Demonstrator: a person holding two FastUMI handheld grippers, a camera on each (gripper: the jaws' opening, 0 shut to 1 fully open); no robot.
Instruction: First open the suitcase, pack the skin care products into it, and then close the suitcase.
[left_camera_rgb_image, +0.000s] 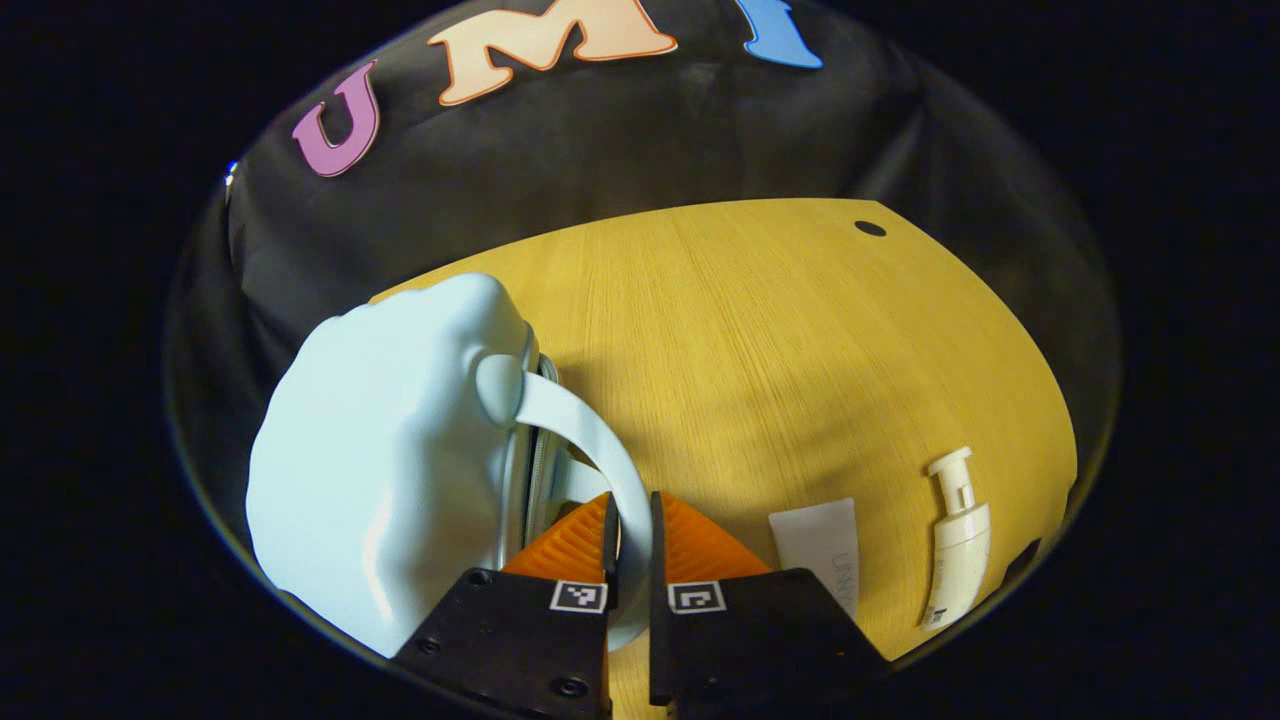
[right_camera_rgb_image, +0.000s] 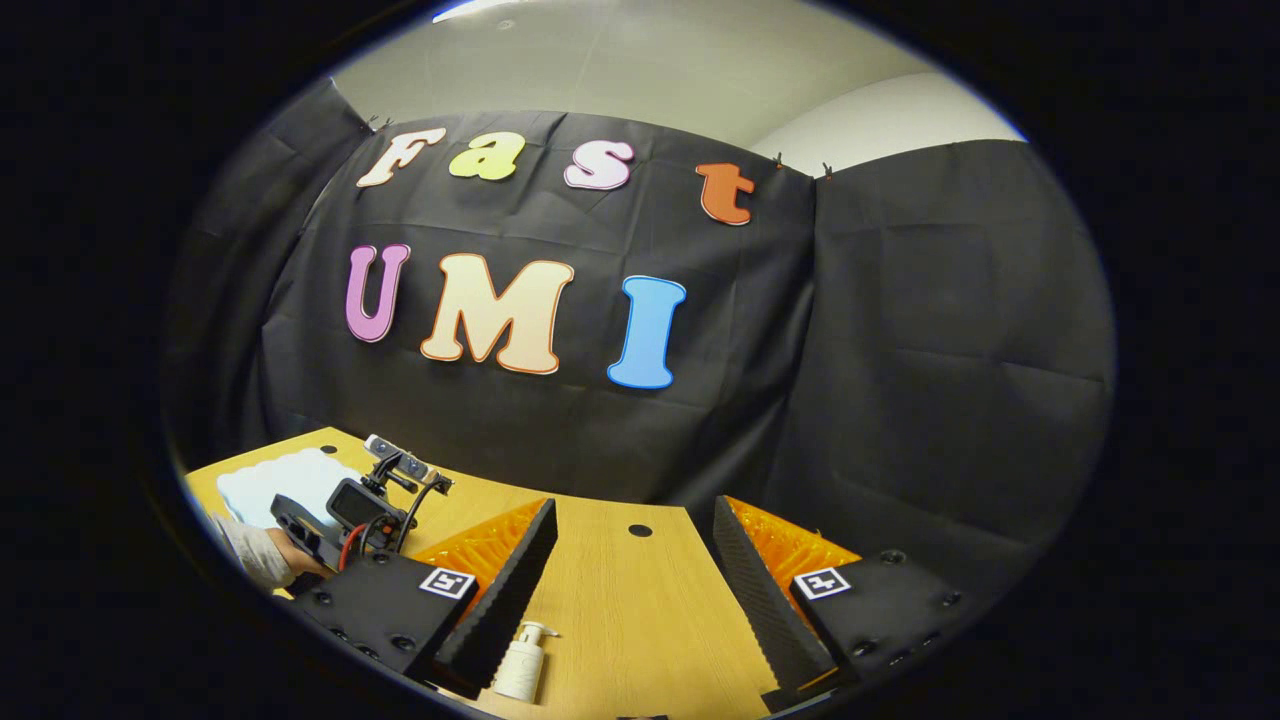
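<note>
Left claw (left_camera_rgb_image: 630, 545) at bottom centre of the left gripper view is clamped on the pale blue suitcase's handle (left_camera_rgb_image: 590, 440), likely to steady or lift the suitcase (left_camera_rgb_image: 385, 460), which fills the lower left on the worktop (left_camera_rgb_image: 780, 340) with its zip seam facing the claw and apparently not yet opened. The tube (left_camera_rgb_image: 822, 545) and pump bottle (left_camera_rgb_image: 958, 540) lie at lower right, unpacked. Right claw (right_camera_rgb_image: 635, 570) hangs with fingers wide apart and empty above the worktop, the pump bottle just below its left finger, seemingly waiting its turn.
</note>
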